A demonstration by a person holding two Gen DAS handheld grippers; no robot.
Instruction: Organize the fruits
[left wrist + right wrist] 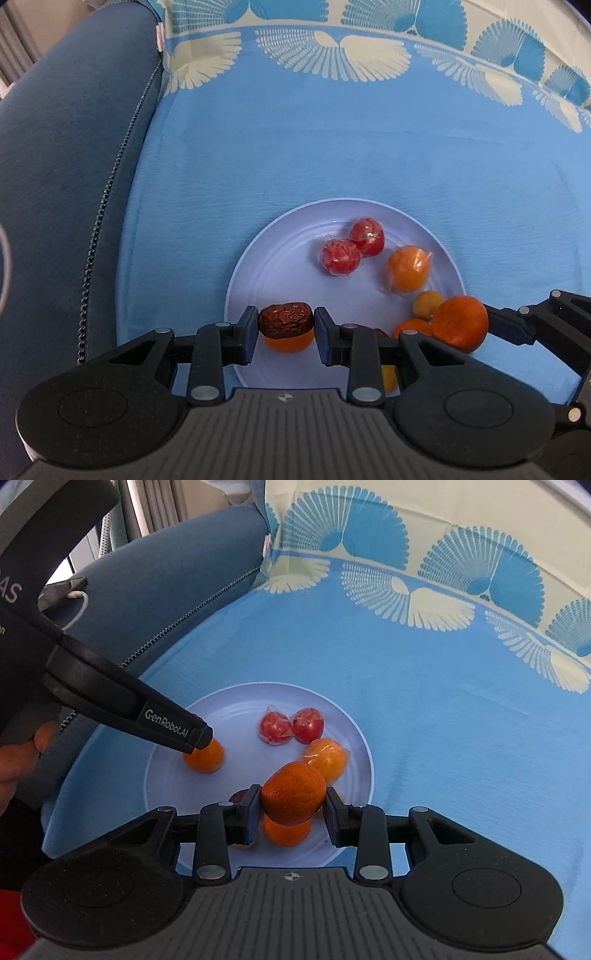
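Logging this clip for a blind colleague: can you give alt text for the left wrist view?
The left claw grips a wrinkled red date above a pale plate on a blue cloth. The plate holds two wrapped red fruits and oranges; the right claw holds a tangerine at right.

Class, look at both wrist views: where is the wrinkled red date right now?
The date is clamped in the left gripper, above the plate's near-left part, directly over a small orange fruit.

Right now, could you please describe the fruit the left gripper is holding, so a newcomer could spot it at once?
Start at the pale round plate on the blue cloth. Above its near edge, the left gripper pinches a jujube. Unlike the smooth orange and red fruits around it, it is dark brown, oblong and wrinkled.
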